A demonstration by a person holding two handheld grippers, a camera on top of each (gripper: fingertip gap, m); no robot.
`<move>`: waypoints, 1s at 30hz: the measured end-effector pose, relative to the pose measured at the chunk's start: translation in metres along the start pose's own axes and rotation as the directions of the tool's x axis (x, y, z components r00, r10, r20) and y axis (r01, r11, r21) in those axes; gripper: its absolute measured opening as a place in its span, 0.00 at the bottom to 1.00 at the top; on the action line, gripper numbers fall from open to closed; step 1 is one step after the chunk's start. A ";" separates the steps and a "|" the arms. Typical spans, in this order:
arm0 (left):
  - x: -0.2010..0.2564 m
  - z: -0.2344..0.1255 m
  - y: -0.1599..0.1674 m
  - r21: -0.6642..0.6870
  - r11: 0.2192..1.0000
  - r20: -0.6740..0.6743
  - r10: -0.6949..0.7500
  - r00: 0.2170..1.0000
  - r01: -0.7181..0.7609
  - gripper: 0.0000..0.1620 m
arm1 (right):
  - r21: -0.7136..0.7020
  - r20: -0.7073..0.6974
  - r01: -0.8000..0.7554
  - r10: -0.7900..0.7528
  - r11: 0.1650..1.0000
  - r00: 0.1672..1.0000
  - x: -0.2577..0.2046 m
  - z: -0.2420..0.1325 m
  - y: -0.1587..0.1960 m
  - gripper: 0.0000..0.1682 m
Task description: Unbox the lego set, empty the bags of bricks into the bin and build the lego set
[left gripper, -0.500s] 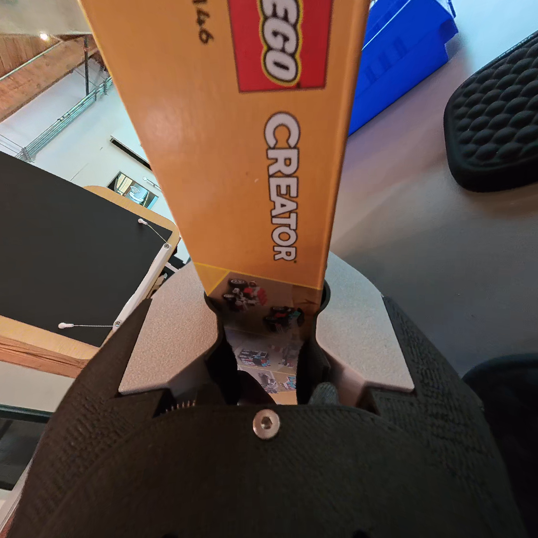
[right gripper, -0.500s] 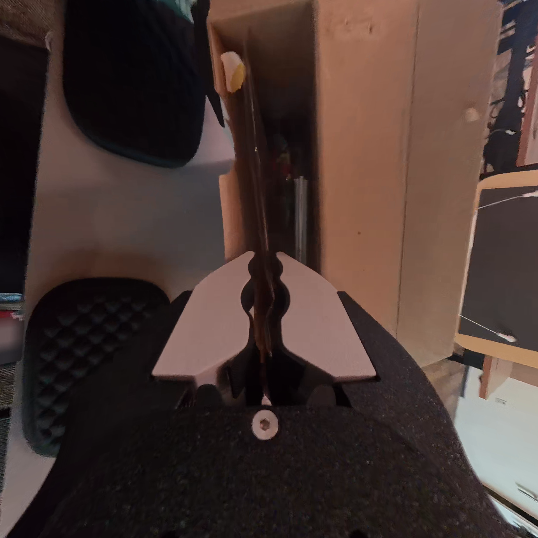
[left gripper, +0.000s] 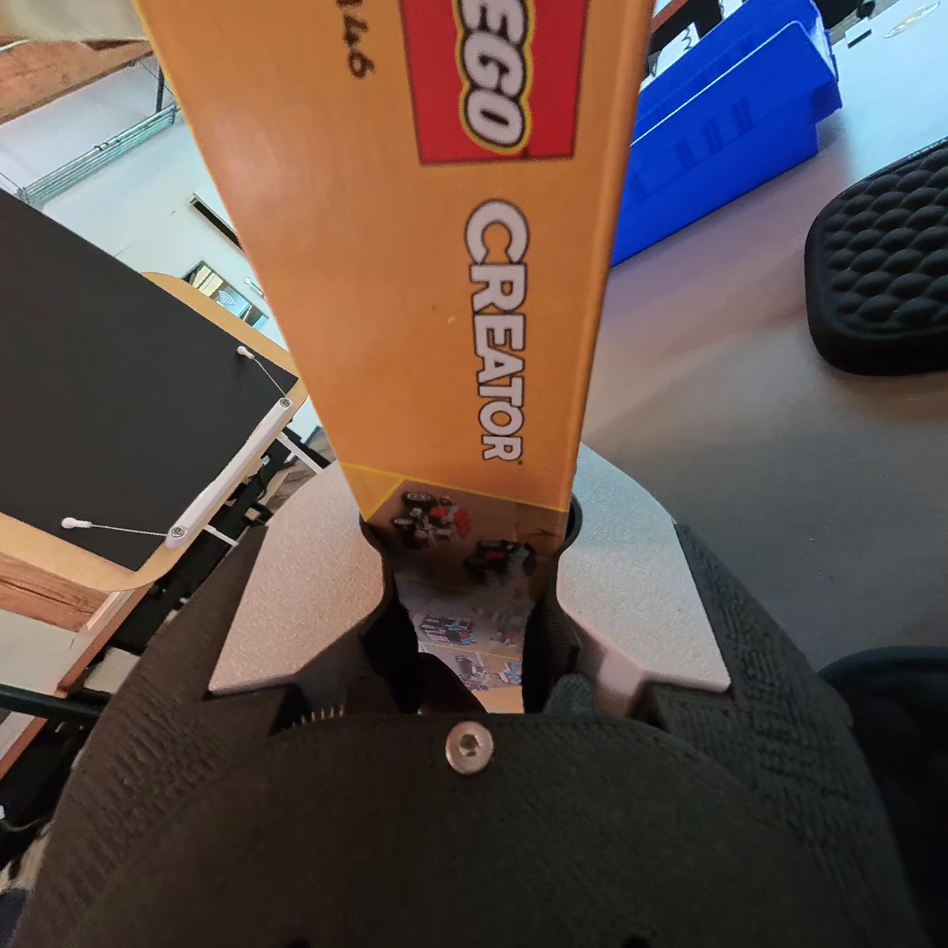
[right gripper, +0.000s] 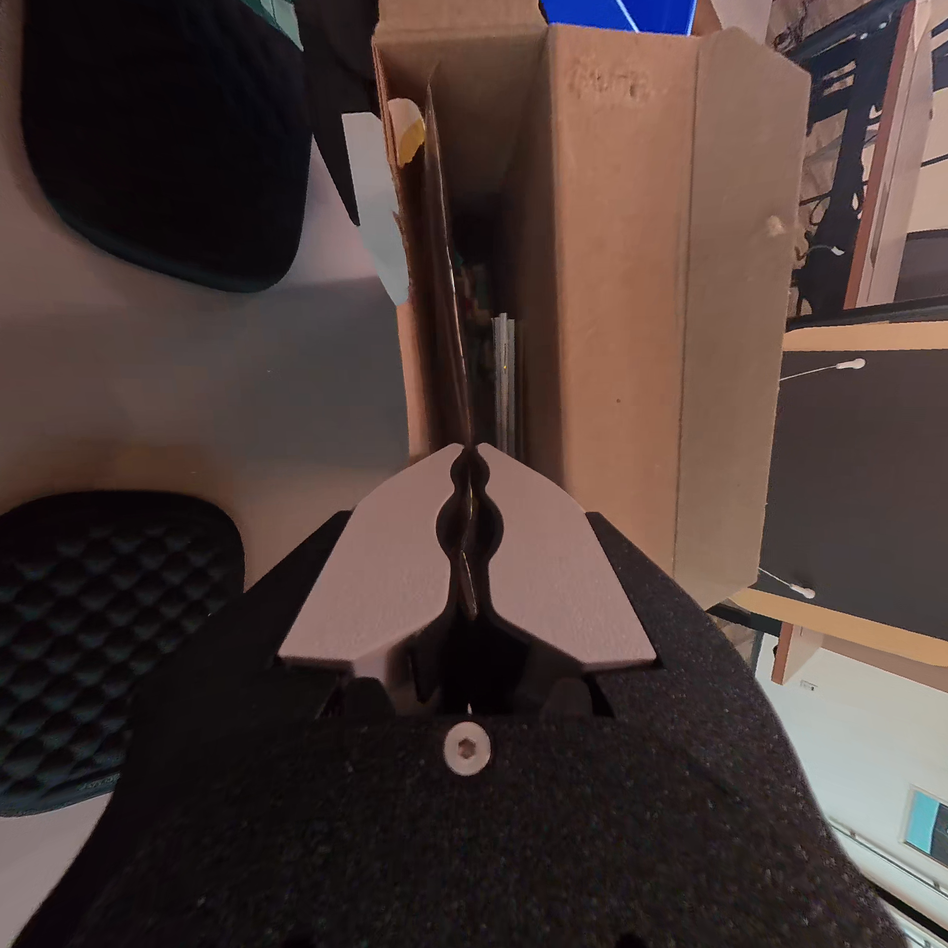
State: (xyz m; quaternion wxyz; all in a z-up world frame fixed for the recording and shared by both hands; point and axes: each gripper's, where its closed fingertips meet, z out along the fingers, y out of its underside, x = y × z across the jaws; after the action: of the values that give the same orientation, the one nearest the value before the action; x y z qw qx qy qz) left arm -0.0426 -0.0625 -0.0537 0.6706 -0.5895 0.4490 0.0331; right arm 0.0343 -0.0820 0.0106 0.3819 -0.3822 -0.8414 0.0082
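Two grippers hold an opened lego box above a grey table

The left gripper (left gripper: pixel 469 554) clamps the orange box (left gripper: pixel 410 308); the right gripper (right gripper: pixel 469 492) pinches a thin bag (right gripper: pixel 446 308) sticking from its open end

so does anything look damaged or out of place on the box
Nothing looks spilled. The orange cardboard lego box is clamped in the left gripper; its open end faces the right gripper, which pinches a thin dark sheet from inside. One scuffed patch marks a flap.

The orange box (left gripper: pixel 410 287) runs off the frame's top edge. Its dark interior (right gripper: pixel 482 318) hides the contents; the blue bin (left gripper: pixel 718 133) is partly blocked by the box.
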 end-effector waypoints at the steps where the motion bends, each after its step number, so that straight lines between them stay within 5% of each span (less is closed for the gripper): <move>1: -0.001 0.000 0.000 -0.002 1.000 -0.001 -0.010 1.000 0.010 0.40 | 0.003 0.002 0.000 0.000 1.000 1.000 0.003 0.000 0.000 0.00; 21: -0.021 0.007 0.005 -0.041 0.982 0.001 -0.182 0.983 0.182 0.40 | 0.072 -0.077 -0.015 0.021 0.997 0.997 0.060 -0.012 -0.011 0.00; 26: -0.024 0.008 0.007 -0.051 0.980 -0.003 -0.195 0.981 0.195 0.40 | 0.354 -0.174 -0.022 0.089 0.935 0.981 0.092 -0.067 -0.047 0.00; 30: -0.026 0.009 0.007 -0.048 0.977 -0.010 -0.210 0.978 0.209 0.40 | 0.332 -0.032 -0.063 0.078 0.941 0.996 0.083 -0.064 -0.044 0.04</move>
State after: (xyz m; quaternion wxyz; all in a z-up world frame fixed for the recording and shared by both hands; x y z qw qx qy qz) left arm -0.0576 -0.0405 -0.0435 0.6530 -0.6494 0.3884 -0.0317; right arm 0.0126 -0.0769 0.1222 0.4588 -0.3426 -0.8053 0.1540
